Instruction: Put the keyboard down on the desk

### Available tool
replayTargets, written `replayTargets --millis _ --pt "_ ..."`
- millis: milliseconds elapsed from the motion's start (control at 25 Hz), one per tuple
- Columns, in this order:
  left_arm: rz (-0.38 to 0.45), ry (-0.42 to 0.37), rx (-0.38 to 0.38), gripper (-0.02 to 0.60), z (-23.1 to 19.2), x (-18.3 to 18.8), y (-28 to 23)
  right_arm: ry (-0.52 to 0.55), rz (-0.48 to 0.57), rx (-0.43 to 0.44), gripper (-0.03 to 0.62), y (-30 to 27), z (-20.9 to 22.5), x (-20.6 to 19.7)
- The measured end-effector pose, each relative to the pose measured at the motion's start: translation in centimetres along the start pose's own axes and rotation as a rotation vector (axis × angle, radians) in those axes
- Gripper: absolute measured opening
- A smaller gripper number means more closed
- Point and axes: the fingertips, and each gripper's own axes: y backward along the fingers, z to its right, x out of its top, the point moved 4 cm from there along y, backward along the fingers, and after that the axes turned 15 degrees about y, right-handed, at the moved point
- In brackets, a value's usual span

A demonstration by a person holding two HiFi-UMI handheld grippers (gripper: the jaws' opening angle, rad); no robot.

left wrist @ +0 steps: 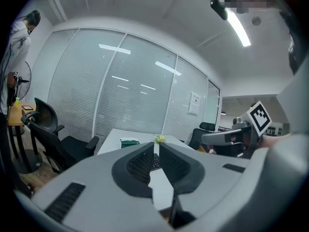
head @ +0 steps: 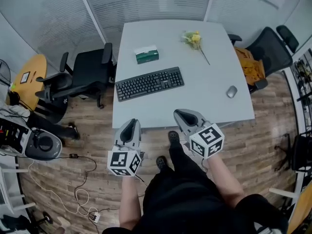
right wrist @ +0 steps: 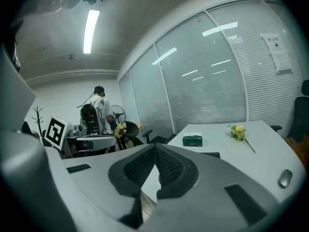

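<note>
The keyboard [head: 149, 83] is lying on the tabletop [head: 209, 77]. You are holding the left tool [head: 130, 123] and right tool [head: 180, 114] near it, both closed and empty.

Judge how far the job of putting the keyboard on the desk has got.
Done: the keyboard lies flat on the desk, free of both grippers. In hand: nothing; the left gripper and right gripper are shut and empty, short of the desk's near edge. Left: seemingly nothing.
</note>
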Motion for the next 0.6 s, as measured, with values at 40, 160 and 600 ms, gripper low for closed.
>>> replayTargets --millis 40,160,600 --pt "0.004 -0.002 -0.004 0.031 0.3 -0.1 0.6 0.0 0.005 -0.003 0.012 0.5 -0.6 0.0" --pt "0.011 -0.006 -0.012 0.025 0.7 -0.3 2.1 0.008 0.015 -0.011 0.011 1.4 -2.2 -0.1" --pt "0.017 -0.024 -0.021 0.0 1.6 -0.1 3.4 0.006 0.038 -0.019 0.009 2.6 -3.2 -0.3"
